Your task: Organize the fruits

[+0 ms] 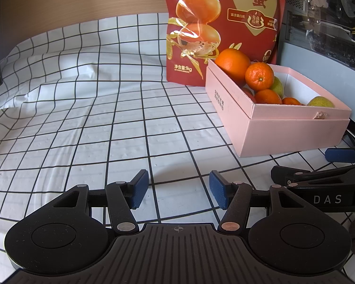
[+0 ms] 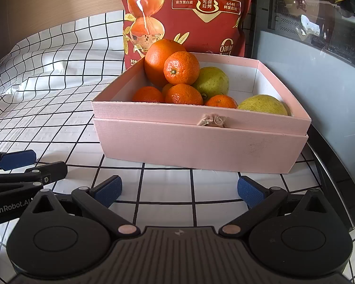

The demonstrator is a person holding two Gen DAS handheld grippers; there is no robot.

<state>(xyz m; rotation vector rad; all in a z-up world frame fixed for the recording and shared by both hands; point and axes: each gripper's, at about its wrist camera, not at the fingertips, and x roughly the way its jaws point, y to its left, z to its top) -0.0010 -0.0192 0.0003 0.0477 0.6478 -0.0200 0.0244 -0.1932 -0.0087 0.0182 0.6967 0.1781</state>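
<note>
So the table point(image 2: 59, 108) is covered with a white cloth with a black grid, a bit wrinkled toward the back left. A big red snack bag point(image 2: 201, 11) stands upright at the back, right behind the pink box point(image 2: 201, 146). The pink box sits on the table toward the right, and all the fruit is inside it: a big orange point(image 2: 157, 59) in the back left corner, a mandarin point(image 2: 181, 67) stacked against it, a few smaller mandarins point(image 2: 183, 94) lower down, plus two green pears point(image 2: 211, 81), one of them in the front right corner. The right hand-held gripper point(image 2: 178, 191) hovers just in front of the box, jaws spread wide, holding nothing. The left hand-held gripper point(image 1: 178, 189) is beside it over bare cloth, also released and empty.
</note>
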